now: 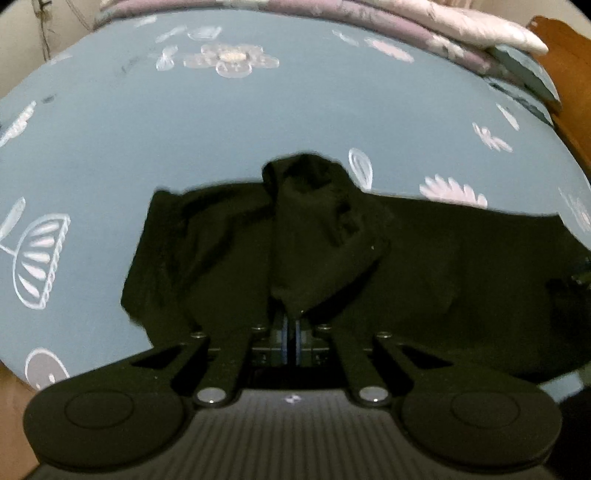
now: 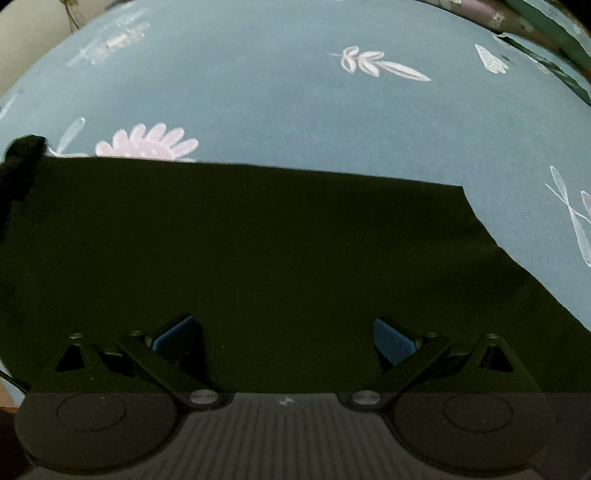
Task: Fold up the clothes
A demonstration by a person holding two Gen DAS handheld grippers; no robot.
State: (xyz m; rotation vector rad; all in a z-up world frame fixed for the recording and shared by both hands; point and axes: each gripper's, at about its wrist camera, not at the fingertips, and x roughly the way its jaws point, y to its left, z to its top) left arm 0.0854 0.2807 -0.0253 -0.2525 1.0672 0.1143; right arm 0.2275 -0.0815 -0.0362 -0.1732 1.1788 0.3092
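A blue-grey bedsheet (image 1: 295,122) covers the whole surface, printed with white and pale pink outline drawings. In the left wrist view a pale flower print (image 1: 232,59) sits toward the far edge, a fan-shaped print (image 1: 38,258) lies at the left edge, and a round print (image 1: 44,367) is at the near left corner. A folded quilt (image 1: 424,22) in mauve and cream lies along the far edge toward the right corner, with brown wooden furniture (image 1: 569,66) beyond it. In the right wrist view a leafy sprig print (image 2: 376,64) lies toward the far edge and a pink daisy print (image 2: 147,144) toward the left.
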